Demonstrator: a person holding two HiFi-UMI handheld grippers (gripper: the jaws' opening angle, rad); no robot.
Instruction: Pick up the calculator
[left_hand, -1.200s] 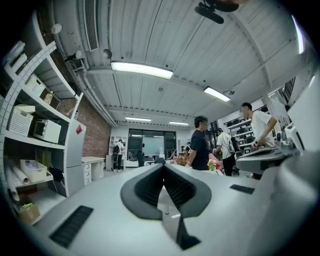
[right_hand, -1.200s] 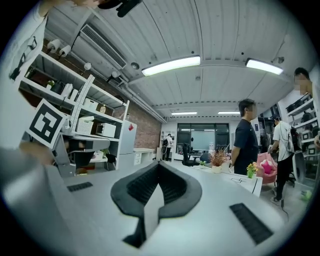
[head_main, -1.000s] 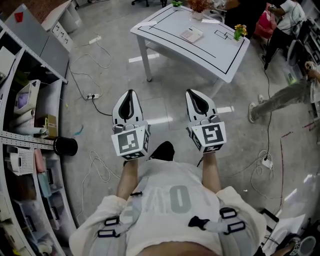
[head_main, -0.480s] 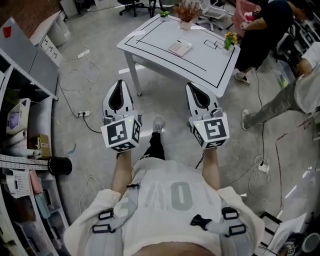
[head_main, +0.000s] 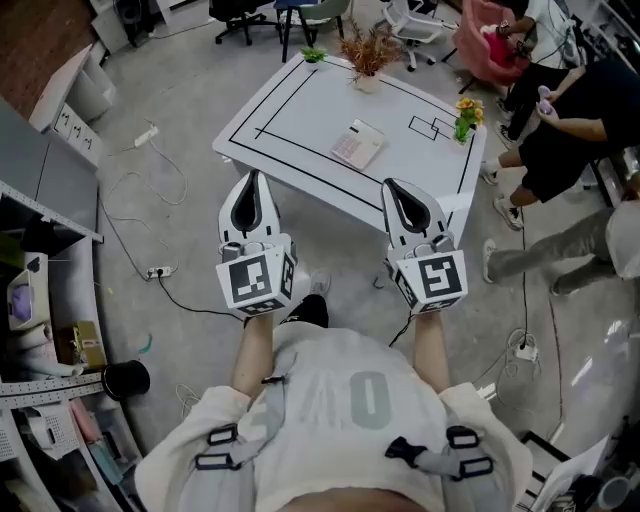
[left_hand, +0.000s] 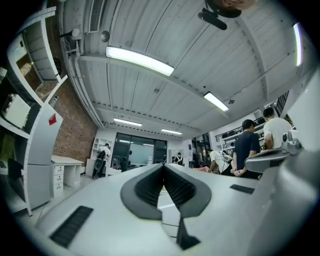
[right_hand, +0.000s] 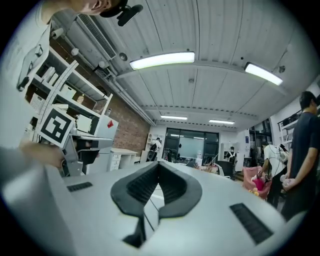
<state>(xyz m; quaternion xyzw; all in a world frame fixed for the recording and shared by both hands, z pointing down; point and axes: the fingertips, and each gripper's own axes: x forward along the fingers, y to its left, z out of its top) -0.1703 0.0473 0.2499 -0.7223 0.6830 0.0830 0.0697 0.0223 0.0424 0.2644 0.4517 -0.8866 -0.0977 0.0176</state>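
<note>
A pale calculator (head_main: 358, 145) lies flat near the middle of a white table (head_main: 290, 110) marked with black lines, ahead of me in the head view. My left gripper (head_main: 253, 178) hangs in the air at the table's near edge, jaws shut on nothing. To its right my right gripper (head_main: 396, 187) is held the same way, shut and empty, over the near edge. Both are well short of the calculator. In the left gripper view the left gripper (left_hand: 163, 167) has its pads together; in the right gripper view the right gripper (right_hand: 158, 165) does too. Neither gripper view shows the calculator.
On the table stand a dried plant in a pot (head_main: 368, 50), a small flower pot (head_main: 465, 118) and a green plant (head_main: 313, 55). People (head_main: 560, 110) stand at the right. Shelving (head_main: 40, 300) runs along the left; cables and a power strip (head_main: 160, 270) lie on the floor. Office chairs (head_main: 240, 15) stand beyond the table.
Over the last second I have walked toward the table. It has come much nearer and both shut grippers have gone from over bare floor to its near edge.
</note>
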